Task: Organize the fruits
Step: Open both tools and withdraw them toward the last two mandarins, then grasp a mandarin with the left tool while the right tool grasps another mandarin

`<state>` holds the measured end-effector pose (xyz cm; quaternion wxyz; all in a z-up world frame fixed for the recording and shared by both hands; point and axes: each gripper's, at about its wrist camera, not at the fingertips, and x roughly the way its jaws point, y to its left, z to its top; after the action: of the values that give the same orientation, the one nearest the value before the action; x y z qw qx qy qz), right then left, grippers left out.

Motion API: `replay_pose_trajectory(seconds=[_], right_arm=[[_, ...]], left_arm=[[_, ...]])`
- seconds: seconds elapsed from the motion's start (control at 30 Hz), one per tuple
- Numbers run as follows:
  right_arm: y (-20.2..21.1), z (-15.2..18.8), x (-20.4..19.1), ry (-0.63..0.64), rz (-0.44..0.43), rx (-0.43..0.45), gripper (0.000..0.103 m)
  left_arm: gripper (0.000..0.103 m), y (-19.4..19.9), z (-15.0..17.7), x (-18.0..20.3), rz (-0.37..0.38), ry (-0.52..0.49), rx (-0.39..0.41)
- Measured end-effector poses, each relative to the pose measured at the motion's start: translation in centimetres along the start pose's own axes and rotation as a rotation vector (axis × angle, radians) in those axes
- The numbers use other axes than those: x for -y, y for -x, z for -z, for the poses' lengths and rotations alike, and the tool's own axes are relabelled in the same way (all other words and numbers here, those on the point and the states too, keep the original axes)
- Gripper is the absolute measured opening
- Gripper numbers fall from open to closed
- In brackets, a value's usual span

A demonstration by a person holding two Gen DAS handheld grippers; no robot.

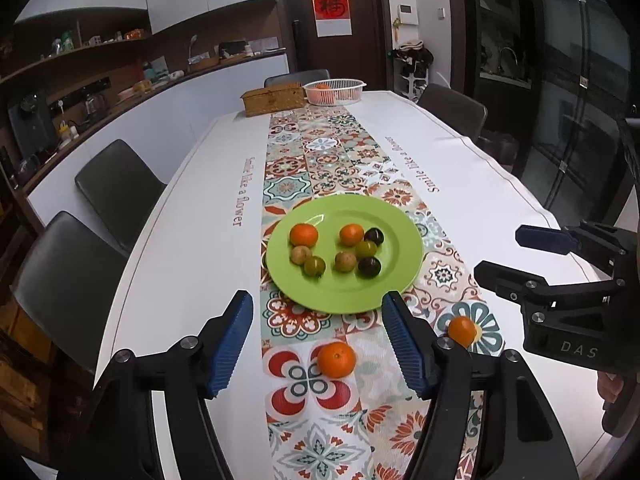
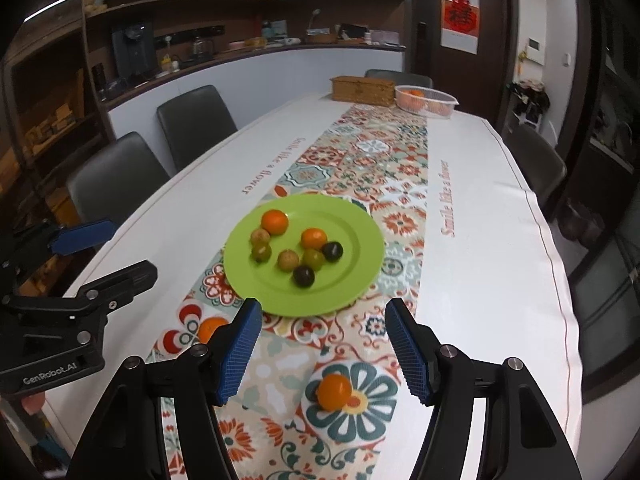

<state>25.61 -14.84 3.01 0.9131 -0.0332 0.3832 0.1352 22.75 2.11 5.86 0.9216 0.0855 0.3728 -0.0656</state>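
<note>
Item: dining table point(image 1: 192, 240) under a white cloth, with a patterned tile-print runner point(image 1: 316, 152) lying along its middle. On the runner a green plate point(image 1: 384, 292) is sitting, carrying eight small fruits: two oranges, one at the left point(image 1: 303, 235) and one nearer the centre point(image 1: 351, 235); two dark, almost black fruits point(image 1: 373, 236) on the right side; four greenish-tan fruits point(image 1: 345, 261) lying between and below them, several touching one another. Two more oranges are lying loose on the runner, off the plate on its near side: the larger orange point(image 1: 336, 359) is sitting between the fingers of the left gripper point(image 1: 318, 346) as its own camera sees it, untouched by either blue pad; the smaller orange point(image 2: 334, 391) is resting on a flower motif between the fingers of the right gripper point(image 2: 323, 350), likewise clear of both pads. Both grippers are standing with jaws parted to a middling width and gripping nothing; both are hovering above the near end of the table, angled down toward the plate. Each is showing at the edge of the other's view, side by side and apart. At the far end of the table a wicker box point(image 1: 273, 98) and a white slatted basket point(image 1: 352, 87) holding orange fruit are sitting just beside each other. Dark chairs point(image 1: 116, 188) are lining the table's sides.
</note>
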Motion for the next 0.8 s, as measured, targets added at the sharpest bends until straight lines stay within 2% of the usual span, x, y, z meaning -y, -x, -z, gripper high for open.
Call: replay_pose_trajectory(seconds=[0.2, 0.53, 0.8], right_arm=[[-1.2, 2.0, 0.3, -0.053, 0.011, -0.059, 0.065], [-4.1, 5.0, 0.3, -0.072, 0.060, -0.152, 0.065], [-5.7, 6.3, 0.9, -0.118, 0.055, -0.207, 0.065]], left_arm=[[0.070, -1.6, 1.7, -0.2, 0.009, 0.006, -0.054], [0.070, -4.9, 4.5, -0.1, 0.028, 0.009, -0.164], [0.070, -7.2, 5.5, 0.3, 0.052, 0.011, -0.227]])
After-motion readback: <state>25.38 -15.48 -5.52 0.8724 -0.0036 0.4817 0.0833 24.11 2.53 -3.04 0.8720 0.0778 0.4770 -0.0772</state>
